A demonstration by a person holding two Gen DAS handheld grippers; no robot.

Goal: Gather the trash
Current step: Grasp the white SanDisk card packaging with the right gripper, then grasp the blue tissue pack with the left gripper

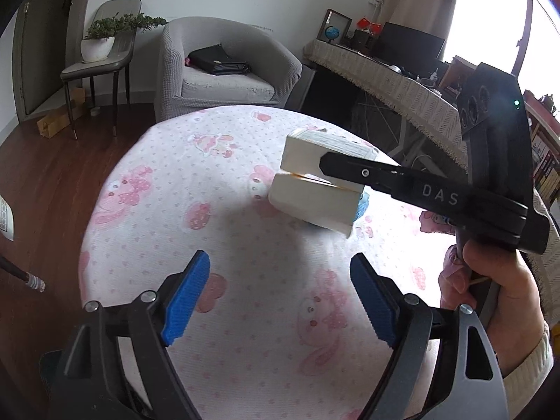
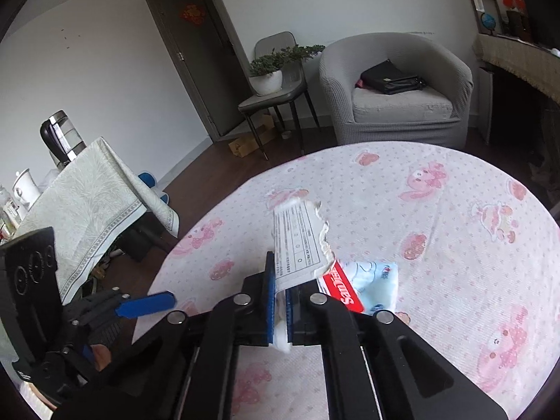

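Each black claw (image 1: 280,297) has 2 ribbed blue pads, silver screws; cream knit sleeve (image 1: 532,353).

Pinks, blues and greys across my two wrist views

I see a white tablecloth (image 2: 437,245) dotted pink with pink cartoon animals; my left gripper (image 1: 280,297) and right gripper (image 2: 279,297) are black with bright blue ribbed pads; the torn carton (image 2: 301,241) is white with grey printed lines, beside a red strip with white lettering (image 2: 341,290) and a pale blue packet (image 2: 376,280); the armchair (image 2: 399,87) is grey with a black bag (image 2: 392,78) on it, the floor (image 1: 52,182) dark reddish wood, the side-table cloth (image 2: 84,203) pale green with a leafy pattern
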